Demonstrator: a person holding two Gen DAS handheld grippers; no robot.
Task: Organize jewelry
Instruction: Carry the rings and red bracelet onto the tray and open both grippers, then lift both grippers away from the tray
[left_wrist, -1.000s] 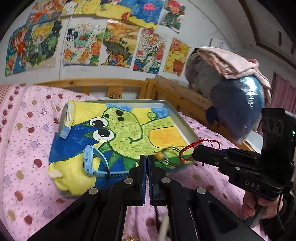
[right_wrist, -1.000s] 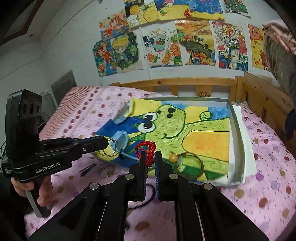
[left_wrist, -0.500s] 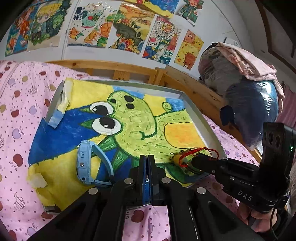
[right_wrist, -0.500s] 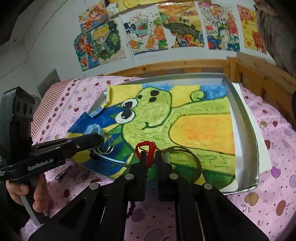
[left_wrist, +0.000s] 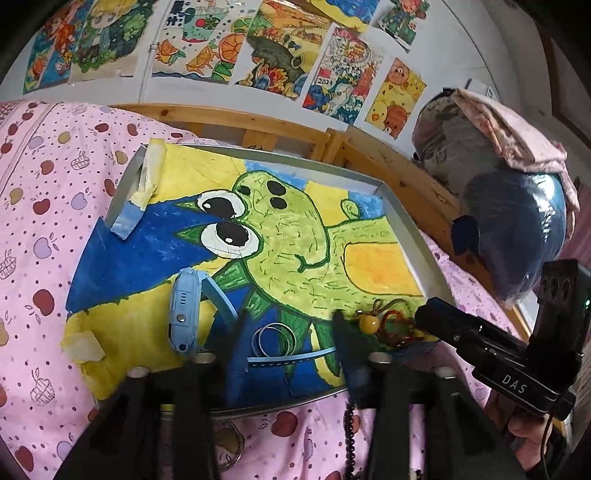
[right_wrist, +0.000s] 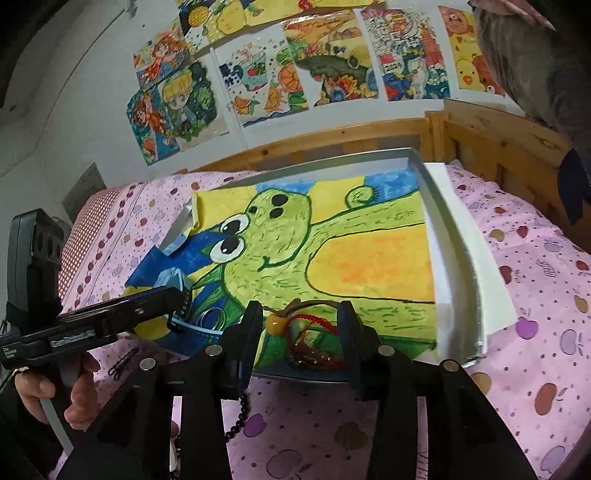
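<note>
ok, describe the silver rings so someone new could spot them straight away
Find the metal tray lined with a frog drawing on the pink bed. At its near edge, between the open left gripper's fingers, lie the silver rings. They are thin bare metal loops, unlike the blue watch to their left and the red cord bracelet to their right.

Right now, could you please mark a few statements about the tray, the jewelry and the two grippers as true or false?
1. Both grippers are open. True: the left gripper and right gripper stand with jaws apart.
2. The blue watch lies on the bedspread. False: it lies in the tray.
3. The silver rings rest between the left gripper's fingers. True.
4. The red cord bracelet is clamped in the right gripper. False: it lies loose on the drawing.
5. The dark bead string lies inside the tray. False: it lies on the pink bedspread.
</note>
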